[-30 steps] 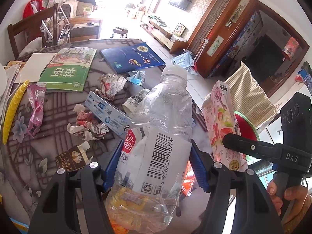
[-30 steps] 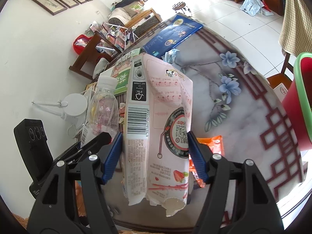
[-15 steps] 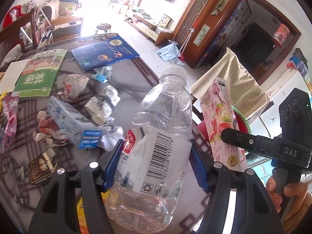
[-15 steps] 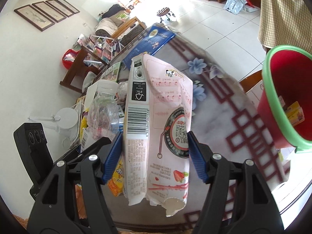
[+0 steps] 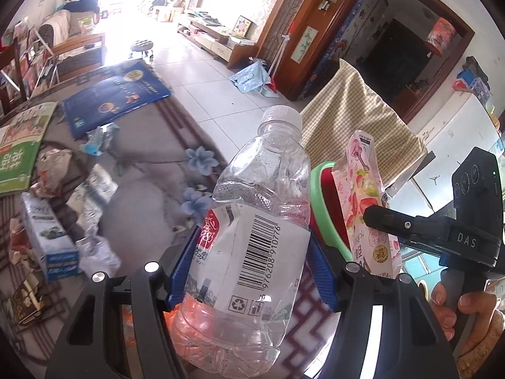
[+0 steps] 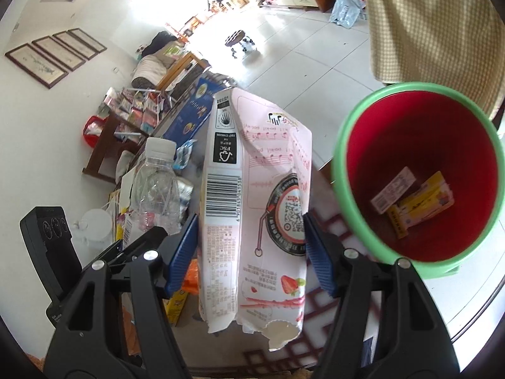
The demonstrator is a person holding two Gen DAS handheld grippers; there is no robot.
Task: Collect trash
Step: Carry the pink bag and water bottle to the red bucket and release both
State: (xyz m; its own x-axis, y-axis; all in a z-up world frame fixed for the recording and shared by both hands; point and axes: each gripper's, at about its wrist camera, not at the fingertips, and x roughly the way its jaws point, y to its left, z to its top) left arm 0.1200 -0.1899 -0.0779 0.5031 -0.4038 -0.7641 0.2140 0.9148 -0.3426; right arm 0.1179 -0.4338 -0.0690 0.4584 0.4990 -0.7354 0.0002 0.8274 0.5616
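The tabletop (image 5: pixel 148 170) was a marbled grey surface printed with blue flowers and a dark red lattice border, standing in a bright living room with pale floor tiles, wooden furniture and framed pictures on a white wall. Litter lay scattered across it: crumpled foil wrappers (image 5: pixel 91 189), a blue-and-white carton (image 5: pixel 47 237), a green book (image 5: pixel 19 148) and a dark blue book (image 5: pixel 113 94). A checked cloth (image 5: pixel 356 120) hung over a chair just beyond the table edge.

Beside the table stood a round bin (image 6: pixel 419 173), red inside with a smooth green rim, holding two small flat boxes (image 6: pixel 413 195) at the bottom.

The left hand-held gripper (image 5: pixel 249 262) was partly spread, its ribbed blue pads pinching a clear, crinkled plastic bottle (image 5: pixel 258 208) across the white barcode label; the bottle had a white screw cap and looked empty, tilted up away from the camera above the tabletop.

The right hand-held gripper (image 6: pixel 251 252) was likewise partly spread, clamped on a pink and white paper snack bag (image 6: pixel 252 208) with strawberry print, a barcode and a torn lower edge. The bag was held upright just left of the bin's rim, above the table edge. A hand (image 5: pixel 454 312) gripped that gripper's handle.
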